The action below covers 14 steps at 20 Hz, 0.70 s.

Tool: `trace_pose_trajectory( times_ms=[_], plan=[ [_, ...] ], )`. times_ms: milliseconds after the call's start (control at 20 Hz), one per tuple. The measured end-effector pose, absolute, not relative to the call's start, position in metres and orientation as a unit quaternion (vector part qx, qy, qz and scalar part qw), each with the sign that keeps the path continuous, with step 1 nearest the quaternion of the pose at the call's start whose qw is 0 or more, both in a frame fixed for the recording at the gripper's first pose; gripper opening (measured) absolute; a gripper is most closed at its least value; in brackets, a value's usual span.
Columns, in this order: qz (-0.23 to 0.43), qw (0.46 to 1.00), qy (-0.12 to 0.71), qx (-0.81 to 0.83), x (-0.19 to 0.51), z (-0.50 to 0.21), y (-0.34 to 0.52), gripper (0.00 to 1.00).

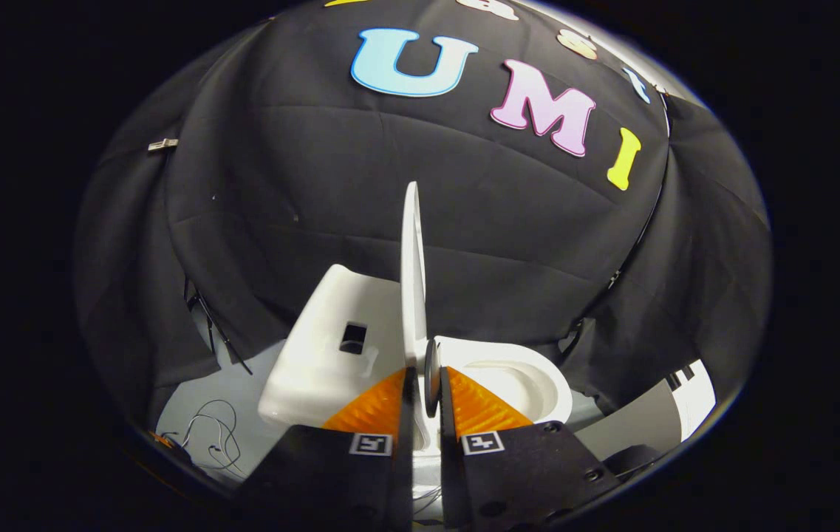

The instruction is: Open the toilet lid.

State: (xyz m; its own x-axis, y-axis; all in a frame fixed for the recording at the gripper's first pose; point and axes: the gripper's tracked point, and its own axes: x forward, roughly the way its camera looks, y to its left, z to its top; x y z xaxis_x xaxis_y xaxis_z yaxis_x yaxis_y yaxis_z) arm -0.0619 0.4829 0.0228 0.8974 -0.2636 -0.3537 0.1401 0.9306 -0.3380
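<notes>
Gripper [424, 373]: fingers nearly together, a narrow gap left between them. In that gap sits the lower edge of the toilet lid [412, 273], seen edge-on as a thin white blade rising upright beyond the fingertips. A small dark round piece [432, 377] also sits in the gap, beside the lid edge; what it is cannot be made out. Whether both fingers actually press on the lid is hard to tell, since the contact line is hidden by the fingers themselves. Left of the lid: the white toilet tank [323, 347], with a dark rectangular recess on top, its near end covered by the left finger. Right of the lid: the open toilet bowl [530, 377], rim partly cut off by the right finger. Black cloth wall [301, 185] behind everything. On the pale floor [183, 406] left of the tank, a loose tangle of thin cable [213, 436]. Far right, a grey and white panel [685, 399], unclear.
</notes>
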Motion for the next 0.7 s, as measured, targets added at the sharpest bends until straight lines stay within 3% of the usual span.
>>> trace_pose_trajectory(
  times_ms=[250, 500, 700],
  plan=[
    [-0.109, 0.96, 0.188, -0.177, -0.061, 0.02, 0.487, 0.26],
    [-0.082, 0.962, 0.194, -0.173, -0.055, 0.018, 0.494, 0.42],
    [-0.063, 0.964, 0.192, -0.173, -0.051, 0.018, 0.494, 0.47]
  ],
)
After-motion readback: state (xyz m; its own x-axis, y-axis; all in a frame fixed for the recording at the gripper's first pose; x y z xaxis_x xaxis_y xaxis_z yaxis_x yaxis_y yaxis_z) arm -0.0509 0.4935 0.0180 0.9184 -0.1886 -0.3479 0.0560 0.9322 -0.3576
